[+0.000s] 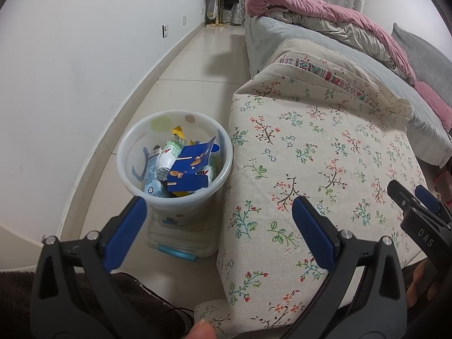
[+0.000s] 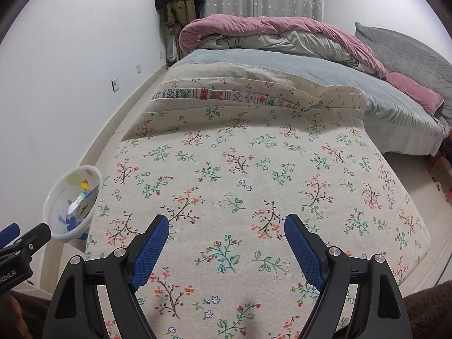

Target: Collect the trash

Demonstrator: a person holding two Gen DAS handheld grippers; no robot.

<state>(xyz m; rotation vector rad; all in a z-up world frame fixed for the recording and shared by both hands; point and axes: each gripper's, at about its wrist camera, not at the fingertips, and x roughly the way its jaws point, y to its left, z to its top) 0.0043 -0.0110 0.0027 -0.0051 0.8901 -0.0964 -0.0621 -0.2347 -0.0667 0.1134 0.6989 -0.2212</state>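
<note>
A translucent white trash bin (image 1: 127,152) stands on the floor left of a table covered by a floral cloth (image 1: 325,152). It holds a blue carton (image 1: 189,172), a yellow wrapper (image 1: 178,131) and other packets. My left gripper (image 1: 219,206) is open and empty, just in front of the bin and the table's left edge. My right gripper (image 2: 226,223) is open and empty, low over the floral cloth (image 2: 240,169). The bin (image 2: 56,197) shows at the left of the right wrist view. The right gripper also shows at the right of the left wrist view (image 1: 409,195).
A bed (image 2: 325,84) with a pink and grey quilt (image 2: 268,34) lies beyond the table. A white wall (image 1: 70,56) runs along the left, with a strip of tiled floor (image 1: 197,65) between it and the bed. Clothes hang in the far corner (image 2: 178,2).
</note>
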